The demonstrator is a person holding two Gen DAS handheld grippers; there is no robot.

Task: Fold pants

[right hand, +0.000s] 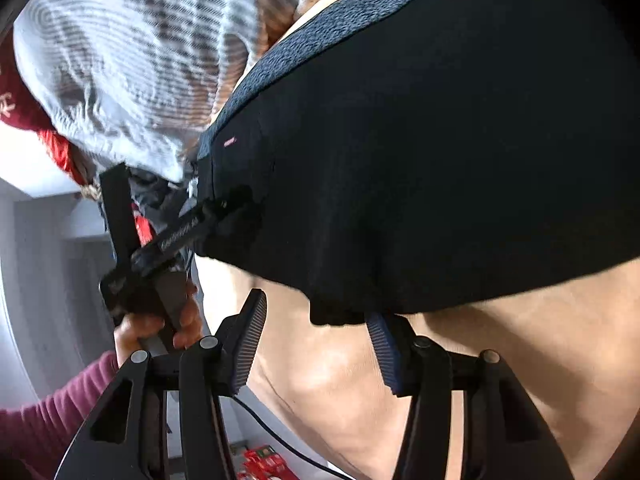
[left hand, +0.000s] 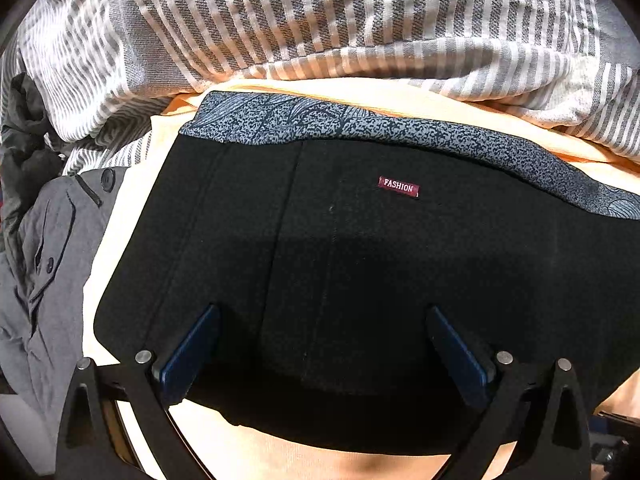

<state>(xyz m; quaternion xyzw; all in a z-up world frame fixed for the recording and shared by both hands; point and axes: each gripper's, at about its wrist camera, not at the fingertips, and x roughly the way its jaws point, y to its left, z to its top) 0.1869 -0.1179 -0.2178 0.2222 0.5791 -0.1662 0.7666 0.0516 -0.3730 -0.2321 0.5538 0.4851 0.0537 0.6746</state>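
Observation:
The black pants (left hand: 360, 248) lie folded flat on a pale orange sheet (left hand: 132, 208), with a speckled grey-blue waistband (left hand: 400, 128) at the far edge and a red "FASHION" label (left hand: 398, 187). My left gripper (left hand: 322, 320) is open, its blue pads (left hand: 192, 348) spread over the near edge of the pants. In the right wrist view the pants (right hand: 440, 140) fill the upper right. My right gripper (right hand: 320, 312) is open, its right pad (right hand: 382, 344) just under the pants' near hem. The left gripper (right hand: 224, 208) shows there at the pants' left edge.
A grey-and-white striped blanket (left hand: 320, 16) is bunched behind the pants. A grey buttoned garment (left hand: 48, 264) lies at the left. In the right wrist view a hand in a maroon sleeve (right hand: 52, 408) holds the other gripper, and a red item (right hand: 24, 108) lies far left.

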